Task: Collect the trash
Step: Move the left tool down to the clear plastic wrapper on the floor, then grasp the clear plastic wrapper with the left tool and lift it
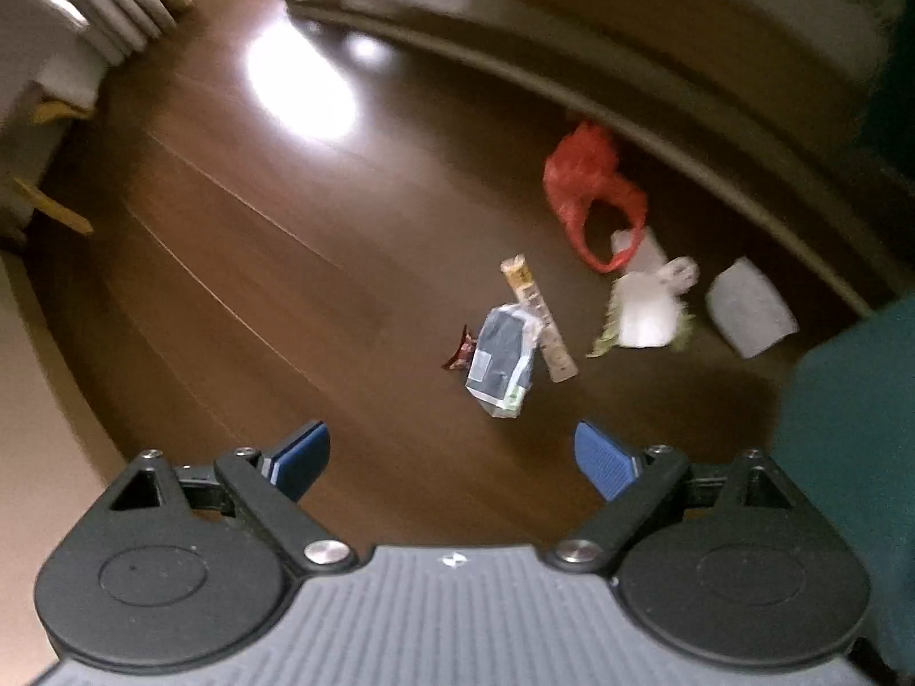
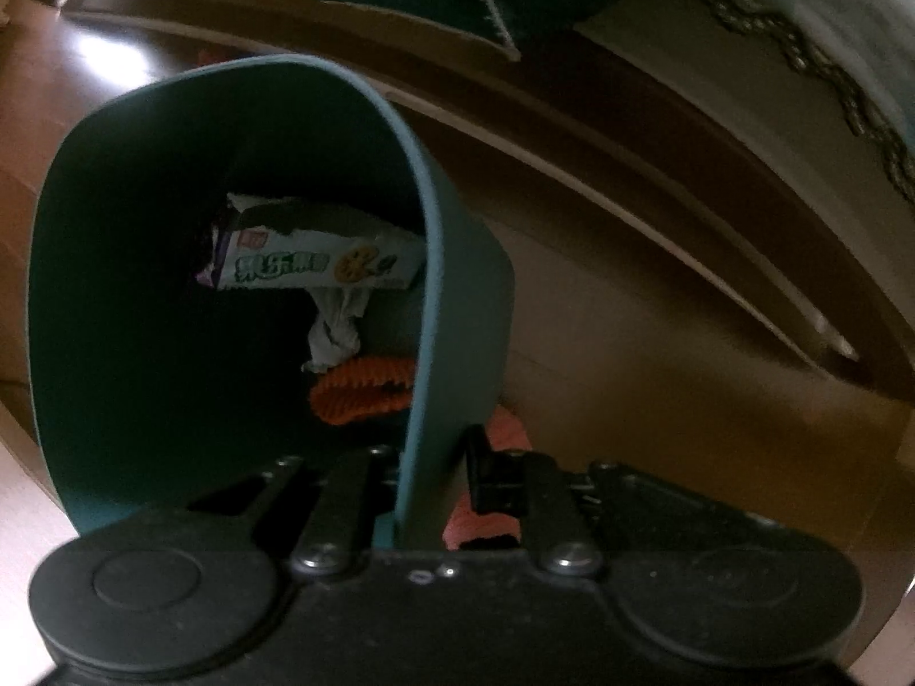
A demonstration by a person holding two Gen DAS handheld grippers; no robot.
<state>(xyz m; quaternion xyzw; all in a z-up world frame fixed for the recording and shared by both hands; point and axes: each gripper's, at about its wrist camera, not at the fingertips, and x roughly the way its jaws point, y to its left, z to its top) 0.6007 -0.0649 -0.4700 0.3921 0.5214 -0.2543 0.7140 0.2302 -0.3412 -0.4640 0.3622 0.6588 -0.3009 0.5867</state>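
Observation:
In the left wrist view my left gripper [image 1: 452,460] is open and empty above a dark wooden floor. Ahead of it lie a grey-blue wrapper [image 1: 503,363], a long beige packet [image 1: 537,314], a small dark red wrapper [image 1: 460,350], a red plastic bag [image 1: 589,183], a white crumpled packet [image 1: 649,308] and a grey paper wad [image 1: 746,308]. In the right wrist view my right gripper [image 2: 434,474] is shut on the rim of a teal bin [image 2: 434,263]. Inside the bin are a white snack box [image 2: 314,263], crumpled paper [image 2: 337,331] and an orange item [image 2: 363,391].
A bed frame edge [image 1: 629,108] curves along the far side of the floor behind the trash. The teal bin shows at the right edge of the left wrist view [image 1: 846,457]. White furniture [image 1: 51,46] stands at the far left.

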